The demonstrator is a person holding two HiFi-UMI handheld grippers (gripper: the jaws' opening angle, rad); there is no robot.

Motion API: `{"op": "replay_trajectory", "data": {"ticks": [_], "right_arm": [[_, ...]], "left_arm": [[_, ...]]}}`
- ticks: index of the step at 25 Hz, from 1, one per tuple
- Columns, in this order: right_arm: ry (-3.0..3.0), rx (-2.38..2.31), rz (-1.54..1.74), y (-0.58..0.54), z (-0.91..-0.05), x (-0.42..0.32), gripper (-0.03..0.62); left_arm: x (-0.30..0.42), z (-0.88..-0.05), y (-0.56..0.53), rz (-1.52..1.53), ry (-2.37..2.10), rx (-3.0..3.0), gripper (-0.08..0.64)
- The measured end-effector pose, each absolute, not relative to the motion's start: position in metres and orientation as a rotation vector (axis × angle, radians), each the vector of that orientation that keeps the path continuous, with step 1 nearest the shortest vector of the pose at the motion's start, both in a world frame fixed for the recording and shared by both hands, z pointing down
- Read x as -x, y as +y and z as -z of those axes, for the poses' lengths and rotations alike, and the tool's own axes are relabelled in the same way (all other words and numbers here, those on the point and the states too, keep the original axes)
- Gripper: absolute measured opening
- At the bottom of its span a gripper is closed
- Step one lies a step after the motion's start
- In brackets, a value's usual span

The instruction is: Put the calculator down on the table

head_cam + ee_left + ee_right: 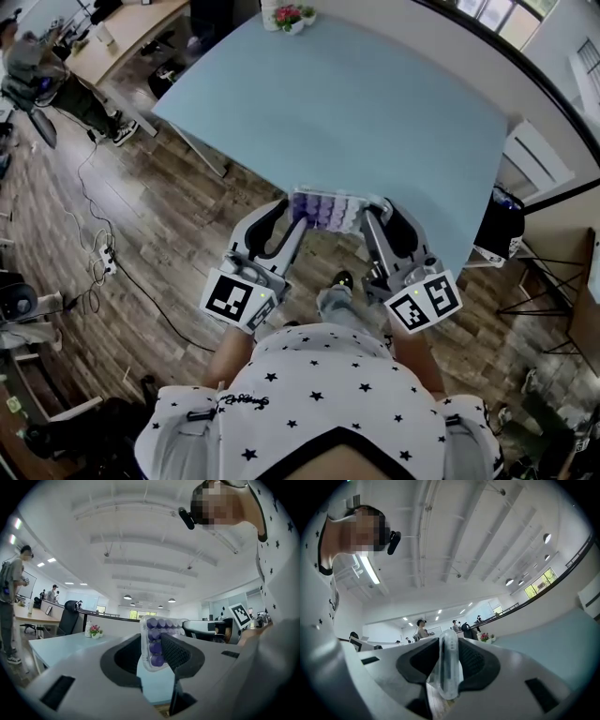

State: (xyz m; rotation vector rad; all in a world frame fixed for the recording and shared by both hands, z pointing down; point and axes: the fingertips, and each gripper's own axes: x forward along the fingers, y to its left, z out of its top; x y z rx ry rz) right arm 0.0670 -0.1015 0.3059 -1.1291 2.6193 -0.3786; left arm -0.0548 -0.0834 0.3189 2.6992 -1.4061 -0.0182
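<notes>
Both ends of the calculator [326, 208] are clamped by left gripper [292, 218] and right gripper [374, 221]; we hold it at the table [375, 112] edge, apparently airborne, so set-down remains.

Calculator [325, 208] key labels too small to read; both its ends hidden betw jaws of left hand-held gripper [287, 219] & right hand-held gripper [380, 217]. Right gripper view shows it edge-on only. Worktop [375, 112] far side, beyond grippers, cut off at top edge
</notes>
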Motion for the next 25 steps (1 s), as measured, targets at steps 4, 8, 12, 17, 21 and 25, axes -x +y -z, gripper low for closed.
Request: {"op": "replay_trajectory", "data": {"ticks": [4, 8, 12, 17, 21, 25], "right_arm": [[2.622, 1.115, 0.396, -0.126, -0.308, -0.078, 0.123], [2.631, 1.103, 0.4, -0.147, -0.308, -0.086, 0.123], [2.628, 1.104, 0.421, -0.167, -0.316, -0.098, 0.122], [2.631, 1.11, 0.426, -0.19, -0.32, -0.115, 0.123], [2.629, 1.127, 0.433, -0.201, -0.326, -0.121, 0.121], [2.618, 1.177, 0.457, -0.215, -0.333, -0.12, 0.121]], "left_arm": [[0.043, -0.32, -0.107, 0.002, -1.424, -2.685, 0.146], [0.036, -0.321, -0.126, 0.0, -1.437, -2.672, 0.146], [0.023, -0.328, -0.147, -0.012, -1.445, -2.66, 0.144], [0.006, -0.333, -0.169, -0.017, -1.443, -2.654, 0.144], [0.001, -0.339, -0.182, -0.022, -1.429, -2.647, 0.144], [0.002, -0.346, -0.199, -0.035, -1.38, -2.647, 0.144]]}}
